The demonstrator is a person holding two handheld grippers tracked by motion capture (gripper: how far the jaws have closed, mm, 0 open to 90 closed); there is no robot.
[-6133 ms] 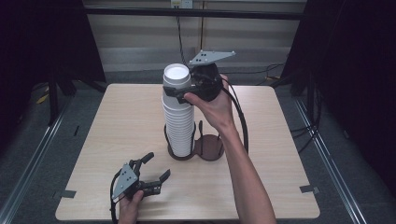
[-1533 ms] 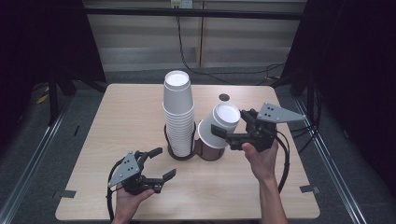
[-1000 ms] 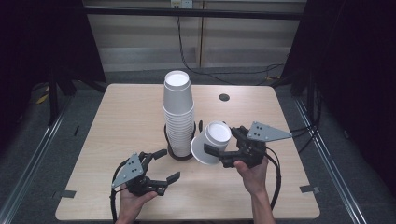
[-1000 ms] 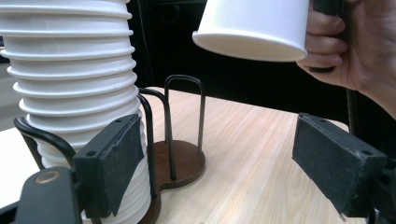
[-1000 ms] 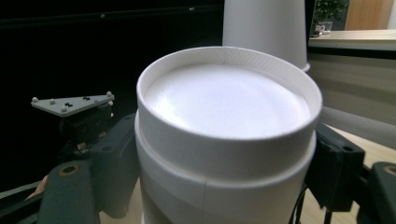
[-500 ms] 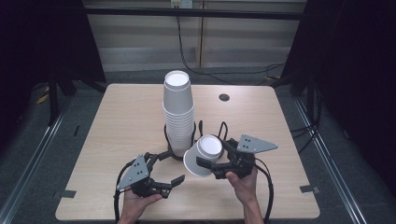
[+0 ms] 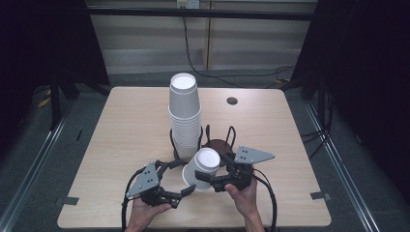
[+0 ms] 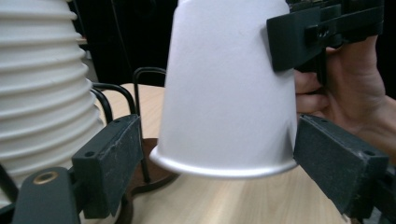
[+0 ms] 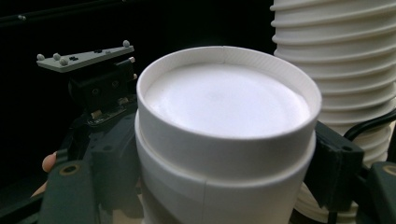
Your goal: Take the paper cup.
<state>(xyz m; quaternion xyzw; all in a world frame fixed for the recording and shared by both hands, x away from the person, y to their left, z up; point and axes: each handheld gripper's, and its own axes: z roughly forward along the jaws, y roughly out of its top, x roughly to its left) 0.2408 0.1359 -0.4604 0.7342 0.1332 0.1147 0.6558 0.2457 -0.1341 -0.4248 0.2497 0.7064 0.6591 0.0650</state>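
Observation:
A white paper cup [image 7: 202, 163], bottom up and tilted, hangs over the table's front middle. My right gripper [image 7: 212, 167] is shut on its upper part; in the right gripper view the cup's base [image 9: 224, 102] sits squeezed between the two jaws. My left gripper [image 7: 183, 176] reaches in from the left. Its jaws have just opened a little and stand around the cup's rim [image 8: 224, 165], with a small gap at one pad [image 8: 112, 158]. Just behind stands a tall stack of upside-down white cups [image 7: 184, 113].
The stack stands in a wire holder with a dark round base [image 7: 220, 143], just behind the grippers. A small dark hole [image 7: 232, 100] marks the table [image 7: 121, 125] at the back right. The table's front edge lies just under both hands.
My right hand has carried the cup down and leftward from beside the holder to the left gripper. The left gripper's jaws now bracket the cup's rim.

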